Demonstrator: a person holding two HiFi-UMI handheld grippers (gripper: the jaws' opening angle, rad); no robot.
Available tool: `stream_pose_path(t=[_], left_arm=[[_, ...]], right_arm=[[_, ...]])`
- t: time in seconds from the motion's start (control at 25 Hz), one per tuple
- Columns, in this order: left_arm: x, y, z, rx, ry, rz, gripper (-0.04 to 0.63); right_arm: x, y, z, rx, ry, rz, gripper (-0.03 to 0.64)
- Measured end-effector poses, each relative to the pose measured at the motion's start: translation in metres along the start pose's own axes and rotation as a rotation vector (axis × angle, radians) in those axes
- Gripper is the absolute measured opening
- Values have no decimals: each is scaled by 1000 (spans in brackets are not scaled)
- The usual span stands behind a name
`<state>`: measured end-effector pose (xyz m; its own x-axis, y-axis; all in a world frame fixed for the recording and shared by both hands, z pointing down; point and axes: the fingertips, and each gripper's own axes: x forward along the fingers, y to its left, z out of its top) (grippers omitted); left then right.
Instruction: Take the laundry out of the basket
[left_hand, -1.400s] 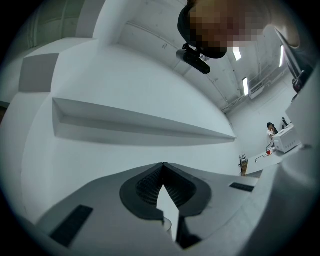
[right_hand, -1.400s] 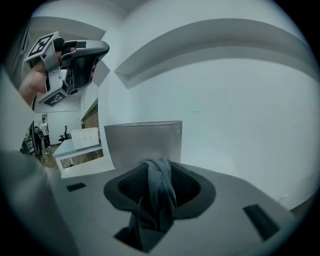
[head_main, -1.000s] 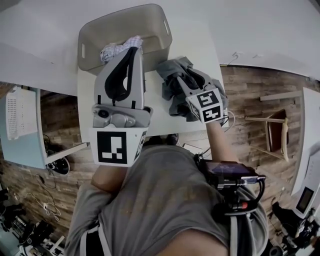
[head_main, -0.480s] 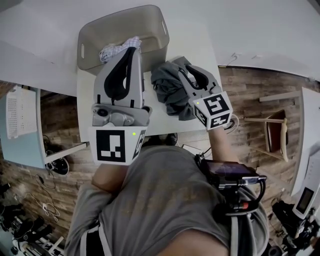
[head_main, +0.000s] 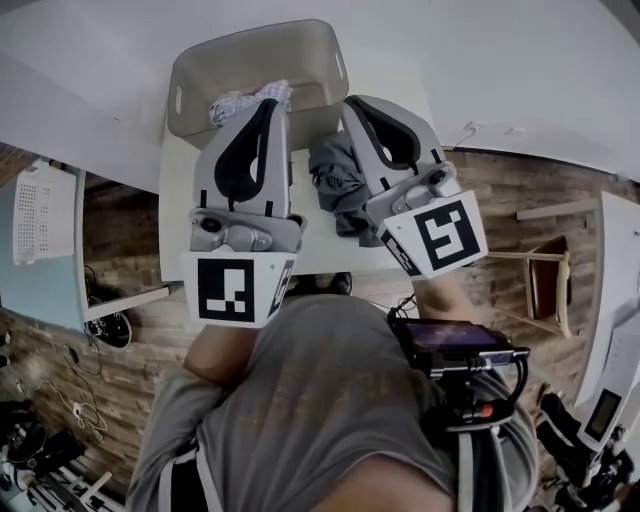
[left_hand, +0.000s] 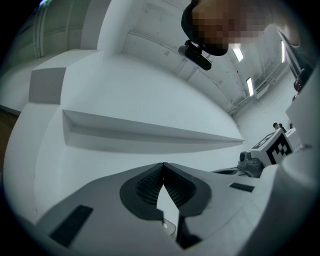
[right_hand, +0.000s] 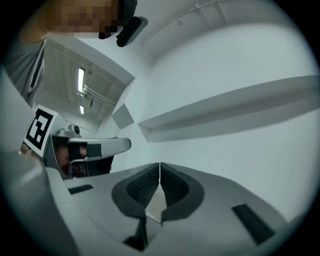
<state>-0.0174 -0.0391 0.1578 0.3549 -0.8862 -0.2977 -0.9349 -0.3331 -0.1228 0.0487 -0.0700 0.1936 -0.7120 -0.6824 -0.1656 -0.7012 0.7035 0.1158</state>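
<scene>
A beige laundry basket (head_main: 310, 50) stands at the far end of the white table (head_main: 176, 210). A white patterned cloth (head_main: 240, 100) lies inside it. A dark grey garment (head_main: 338, 185) lies crumpled on the table just in front of the basket, held by nothing. My left gripper (head_main: 272, 103) is raised over the basket's near rim, shut and empty (left_hand: 162, 164). My right gripper (head_main: 352, 103) is lifted above the dark garment, beside the basket's right corner. Its jaws have come together with nothing between them (right_hand: 159, 163). Both gripper views point up at bare walls and ceiling.
The table is narrow, with wood floor on both sides. A pale cabinet with a white perforated tray (head_main: 40, 230) stands to the left and a wooden chair (head_main: 555, 290) to the right. Each gripper shows in the other's view (left_hand: 272, 147) (right_hand: 75, 150).
The right gripper let go of the dark garment, rose toward the basket and closed its jaws. The garment stays on the table. The left gripper has barely moved.
</scene>
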Motion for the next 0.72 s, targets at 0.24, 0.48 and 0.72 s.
stream_pose_path(t=[0.24,0.48,0.72], left_arm=[[-9,20,2,8,-18,42,8],[-16,36,6,39,-20,70,8],[-21,55,5,12,-29,98,8]], right_arm=[[26,15,27,-15,-67,48,12],[46,30,33,-16,-85,90,12],[57,38,32,-12,-89,113,12]])
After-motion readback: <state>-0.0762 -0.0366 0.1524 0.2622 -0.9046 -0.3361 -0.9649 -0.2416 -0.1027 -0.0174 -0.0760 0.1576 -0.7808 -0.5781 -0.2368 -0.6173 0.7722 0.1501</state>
